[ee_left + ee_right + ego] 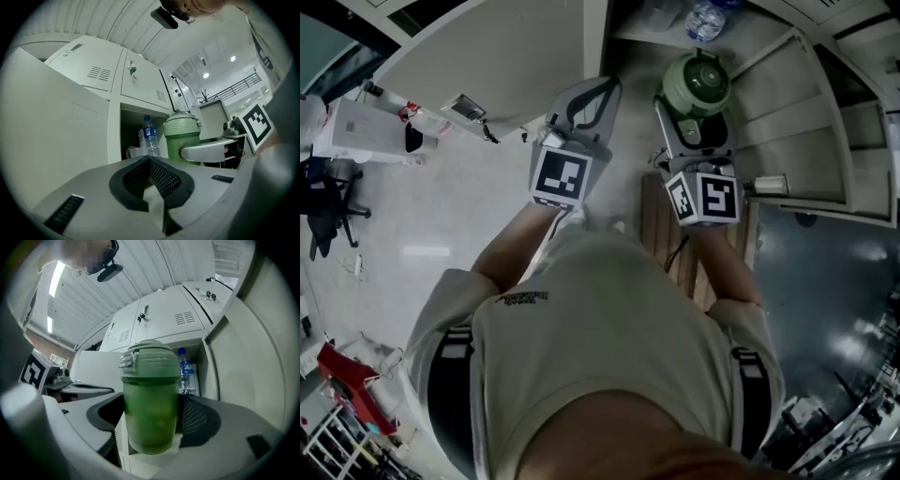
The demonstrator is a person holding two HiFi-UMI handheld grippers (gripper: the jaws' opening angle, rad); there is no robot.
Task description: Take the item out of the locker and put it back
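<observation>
Person stands facing a bank of pale lockers (811,122), both arms stretched forward, a gripper in each hand

- Right gripper (697,111): jaws spread wide and clamped on a green lidded cup (697,82), one dark pad on each side of the cup's body. In the right gripper view the cup (150,399) stands upright between the pads, pale green lid on top with a small latch on its left side, translucent green body below
- The cup hangs in the air in front of an open locker compartment, not resting on the shelf as far as the views show
- Water bottle (186,373), clear with a blue cap and label, stands farther in, inside the compartment, behind and just right of the cup. In the head view it shows (705,19) beyond the cup
- Left gripper (598,89): jaws closed together, tips touching, nothing between them. It is held just left of the right gripper, near the compartment's left edge
- From the left gripper view, the cup (183,136) shows right of the water bottle (151,138), with one grey jaw of the right gripper across its side
- Open locker door (56,122) fills the left of that view
- Each gripper carries a marker cube (560,178) at its near end, by the hand
- Office chair (323,202) well off to the left on the pale floor
</observation>
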